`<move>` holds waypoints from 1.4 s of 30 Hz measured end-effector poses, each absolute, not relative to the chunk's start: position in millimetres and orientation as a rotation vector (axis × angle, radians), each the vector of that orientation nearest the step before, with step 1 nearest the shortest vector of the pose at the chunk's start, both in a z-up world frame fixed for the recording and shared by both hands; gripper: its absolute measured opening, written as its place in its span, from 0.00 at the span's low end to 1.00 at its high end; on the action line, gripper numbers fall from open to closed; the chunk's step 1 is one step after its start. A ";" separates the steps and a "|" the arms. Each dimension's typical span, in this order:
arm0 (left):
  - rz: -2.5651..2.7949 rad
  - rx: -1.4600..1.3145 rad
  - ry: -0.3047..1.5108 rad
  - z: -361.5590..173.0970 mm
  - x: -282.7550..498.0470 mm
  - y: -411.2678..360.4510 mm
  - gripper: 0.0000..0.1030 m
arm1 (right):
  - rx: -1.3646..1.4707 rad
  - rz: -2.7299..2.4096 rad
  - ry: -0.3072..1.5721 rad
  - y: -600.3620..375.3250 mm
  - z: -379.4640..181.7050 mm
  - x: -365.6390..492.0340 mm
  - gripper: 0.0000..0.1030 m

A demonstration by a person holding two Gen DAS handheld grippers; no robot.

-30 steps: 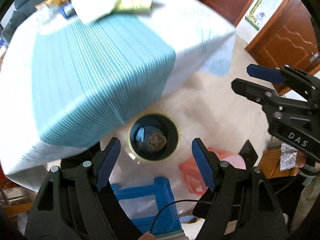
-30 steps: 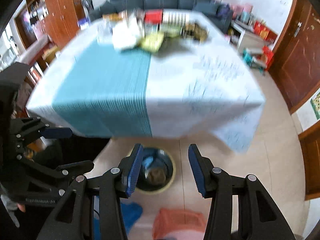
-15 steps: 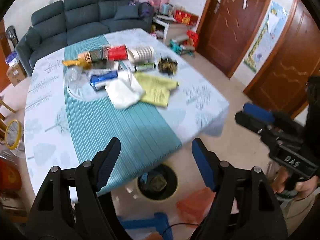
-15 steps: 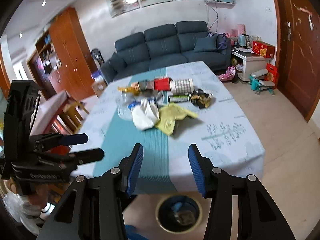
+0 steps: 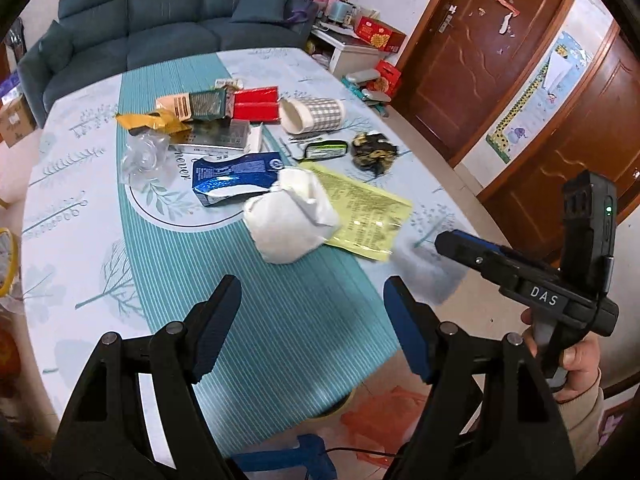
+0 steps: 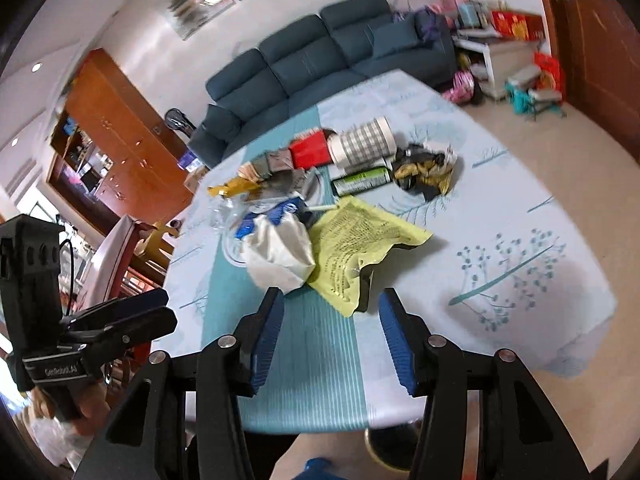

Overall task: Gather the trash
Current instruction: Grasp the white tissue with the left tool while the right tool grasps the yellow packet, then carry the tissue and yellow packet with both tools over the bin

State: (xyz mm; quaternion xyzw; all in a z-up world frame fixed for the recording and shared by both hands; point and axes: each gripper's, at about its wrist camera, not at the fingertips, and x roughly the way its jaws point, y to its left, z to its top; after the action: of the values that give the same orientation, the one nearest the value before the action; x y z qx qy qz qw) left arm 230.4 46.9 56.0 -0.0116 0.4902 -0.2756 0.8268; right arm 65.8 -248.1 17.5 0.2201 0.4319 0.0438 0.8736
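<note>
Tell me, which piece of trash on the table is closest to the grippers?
The crumpled white paper wad, lying at the near edge of the pile. It partly covers the yellow leaflet; the checked cup and red box sit farther back.

- My left claw [image 5: 312, 324], black frame with blue pads, stands with its jaws spread wide and nothing between them, tilted downward over the table.
- My right claw [image 6: 332, 336], same black frame and blue pads, has just been opening its jaws a little; the gap between them holds nothing.
- From the left wrist camera I see the right claw from the side, gripped at its handle by my right hand [image 5: 576, 364] in a pale sleeve cuff.
- From the right wrist camera the left claw shows at the left edge; the left hand beneath it is blurred.
</note>
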 end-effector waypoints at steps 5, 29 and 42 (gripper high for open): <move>-0.585 -0.044 1.071 23.1 266.3 44.5 0.69 | 0.562 0.013 0.973 -260.2 -29.9 97.0 0.50; -0.677 -0.213 1.112 -52.2 341.5 19.8 0.50 | 0.753 0.112 0.870 -257.8 -83.9 137.6 0.16; -0.632 -0.080 0.978 -15.7 300.1 13.4 0.12 | 0.643 0.138 0.856 -240.0 -58.9 119.9 0.03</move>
State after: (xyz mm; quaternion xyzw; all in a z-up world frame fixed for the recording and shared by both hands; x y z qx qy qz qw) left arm 300.1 13.4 -15.7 -0.0375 0.4618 -0.2985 0.8344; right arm 119.9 -240.0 -58.9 0.3061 0.4074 0.0656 0.8579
